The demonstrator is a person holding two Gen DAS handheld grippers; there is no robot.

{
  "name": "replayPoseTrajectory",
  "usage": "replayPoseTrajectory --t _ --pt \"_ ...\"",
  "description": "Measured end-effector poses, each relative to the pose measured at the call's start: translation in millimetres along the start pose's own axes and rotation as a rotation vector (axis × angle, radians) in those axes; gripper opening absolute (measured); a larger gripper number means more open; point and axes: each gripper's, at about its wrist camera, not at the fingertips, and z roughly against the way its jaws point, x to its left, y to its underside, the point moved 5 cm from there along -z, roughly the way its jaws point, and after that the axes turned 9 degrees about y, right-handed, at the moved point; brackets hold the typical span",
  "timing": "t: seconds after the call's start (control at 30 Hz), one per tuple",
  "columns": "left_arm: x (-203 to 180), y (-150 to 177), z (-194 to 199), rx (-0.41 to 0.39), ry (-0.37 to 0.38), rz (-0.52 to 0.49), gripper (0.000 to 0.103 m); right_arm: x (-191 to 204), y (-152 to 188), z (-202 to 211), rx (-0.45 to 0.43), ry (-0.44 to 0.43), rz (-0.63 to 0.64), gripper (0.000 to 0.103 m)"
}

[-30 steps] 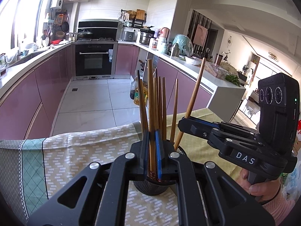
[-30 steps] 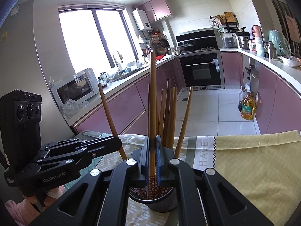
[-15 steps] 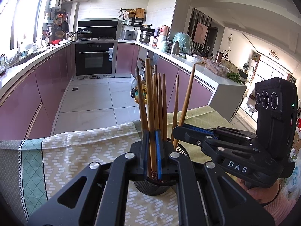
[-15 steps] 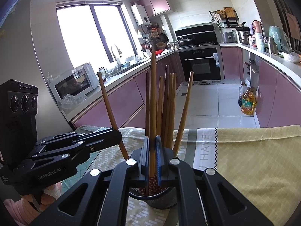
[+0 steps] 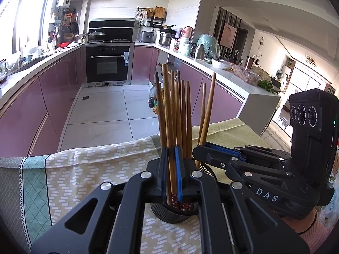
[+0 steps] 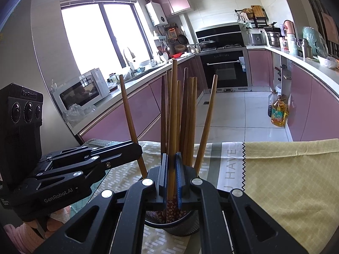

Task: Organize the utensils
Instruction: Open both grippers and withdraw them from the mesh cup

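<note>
Both sets of jaws are pinched tight, each on 1 wooden chopstick. The left gripper [image 5: 172, 170] clamps its chopstick [image 5: 168, 116] low on the shaft, its patterned tip already inside the black mesh cup [image 5: 169, 212]. The right gripper [image 6: 172, 174] does the same with another chopstick [image 6: 173, 114], which stands nearly upright over the same cup [image 6: 180, 225]. Gripping low and upright looks meant to steer each stick straight down among the others. The rest of the chopsticks [image 5: 184, 114] fan out of the cup, which sits on the desk's patterned cloth [image 5: 89, 167], beside a yellow cloth [image 6: 286, 173]. Letters reading "HAVE" [image 6: 231, 163] run along a cloth edge. The right gripper's body says "DAS" [image 5: 266, 194]; the left one's says "GenRobot.AI" [image 6: 58, 194].
</note>
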Motion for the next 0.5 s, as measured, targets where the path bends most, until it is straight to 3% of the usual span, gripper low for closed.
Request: replayPoseTrajectory --t 0.3,0.43,0.5 --pt "4.8 5.2 -6.7 0.017 -0.007 0.009 0.008 -1.4 0.9 -1.5 0.006 0.006 -0.011 0.008" --pt "7.6 12.8 -2.1 0.008 -0.015 0.014 0.022 -1.9 5.3 2.8 0.005 0.006 -0.008 0.011" --pt "9.8 15.8 4.0 -0.009 -0.024 0.016 0.031 -1.8 7.7 8.3 -0.004 0.009 -0.005 0.025"
